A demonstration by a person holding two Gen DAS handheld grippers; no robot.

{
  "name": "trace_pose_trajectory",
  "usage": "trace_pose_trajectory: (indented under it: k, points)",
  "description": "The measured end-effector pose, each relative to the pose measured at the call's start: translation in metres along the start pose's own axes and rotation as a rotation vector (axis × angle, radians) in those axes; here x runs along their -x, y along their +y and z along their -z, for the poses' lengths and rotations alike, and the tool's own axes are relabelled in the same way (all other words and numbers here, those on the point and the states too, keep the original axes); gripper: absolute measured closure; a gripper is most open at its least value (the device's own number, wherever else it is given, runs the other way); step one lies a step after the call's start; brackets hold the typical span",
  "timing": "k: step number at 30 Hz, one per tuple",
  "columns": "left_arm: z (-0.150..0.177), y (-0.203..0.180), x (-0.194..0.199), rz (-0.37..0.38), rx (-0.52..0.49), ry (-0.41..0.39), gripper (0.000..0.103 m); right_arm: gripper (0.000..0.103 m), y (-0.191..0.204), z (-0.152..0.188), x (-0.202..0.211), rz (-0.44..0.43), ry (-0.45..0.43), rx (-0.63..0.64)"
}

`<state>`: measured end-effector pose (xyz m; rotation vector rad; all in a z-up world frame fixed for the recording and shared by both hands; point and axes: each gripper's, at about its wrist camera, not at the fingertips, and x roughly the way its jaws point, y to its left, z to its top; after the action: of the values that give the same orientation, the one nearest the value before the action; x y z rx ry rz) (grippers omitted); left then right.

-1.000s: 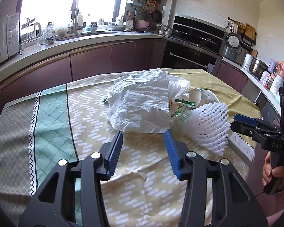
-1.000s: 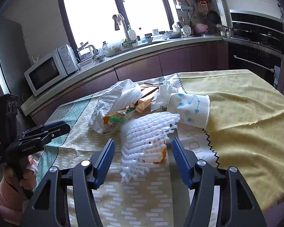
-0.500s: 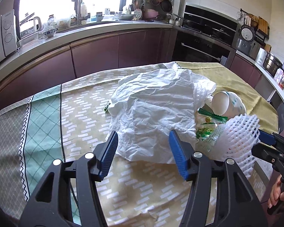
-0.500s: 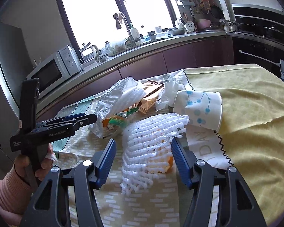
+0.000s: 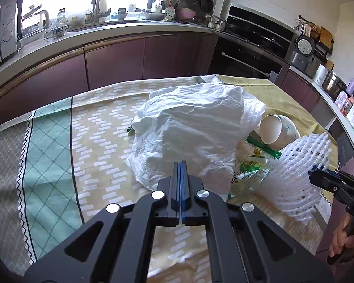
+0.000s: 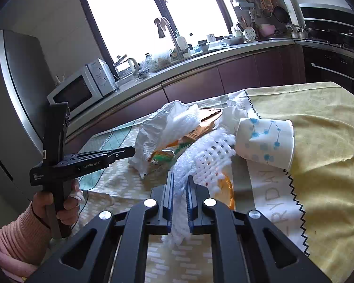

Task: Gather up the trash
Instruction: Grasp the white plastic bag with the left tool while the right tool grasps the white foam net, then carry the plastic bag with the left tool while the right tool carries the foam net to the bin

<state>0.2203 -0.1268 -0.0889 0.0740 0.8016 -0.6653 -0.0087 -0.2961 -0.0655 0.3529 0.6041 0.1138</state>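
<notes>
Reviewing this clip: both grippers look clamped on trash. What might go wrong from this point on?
1. The left gripper is shut on the white plastic bag by a thin fold only; lifting may let the film slip out.
2. The right gripper squeezes the foam fruit net, which lies over an orange item and against the paper cup; pulling could drag or roll those.
3. Wrappers beside the bag may scatter.

Both grippers are held low and level over the tabletop — the left gripper [image 5: 181,165] with jaws pressed together, the right gripper [image 6: 179,184] clamped on white foam netting [image 6: 200,158].
</notes>
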Motion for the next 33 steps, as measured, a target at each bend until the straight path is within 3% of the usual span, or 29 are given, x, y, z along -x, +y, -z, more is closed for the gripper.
trace_pose_trajectory:
  k: [7,9,11,17,20,22,23,24,33]
  points:
    - [0.001,0.005,0.030,0.002,-0.009,-0.058,0.102,0.098,0.005,-0.009,0.017,-0.054,-0.039,0.002]
    - [-0.001,0.007,0.028,-0.024,-0.015,-0.057,0.084,0.098,0.007,-0.012,0.023,-0.075,-0.056,-0.004]
    - [-0.006,0.010,0.021,-0.056,-0.018,-0.050,0.072,0.098,0.008,-0.013,0.028,-0.078,-0.067,0.003]
    - [-0.016,0.008,-0.010,-0.060,-0.036,0.009,0.062,0.098,0.006,-0.019,0.038,-0.087,-0.090,-0.002]
    - [-0.017,0.006,-0.023,-0.040,-0.037,0.046,0.065,0.098,0.003,-0.019,0.040,-0.089,-0.091,-0.009]
    - [-0.017,0.008,-0.030,-0.025,-0.026,0.069,0.083,0.098,0.003,-0.018,0.039,-0.091,-0.087,-0.011]
    - [-0.016,0.009,-0.032,-0.018,-0.021,0.082,0.096,0.098,0.003,-0.018,0.038,-0.091,-0.086,-0.010]
    - [-0.016,0.011,-0.034,-0.019,-0.017,0.090,0.099,0.098,0.003,-0.018,0.037,-0.094,-0.085,-0.011]
    - [-0.011,0.011,0.006,0.010,0.008,0.000,0.100,0.098,0.011,-0.019,0.032,-0.128,-0.084,0.002]
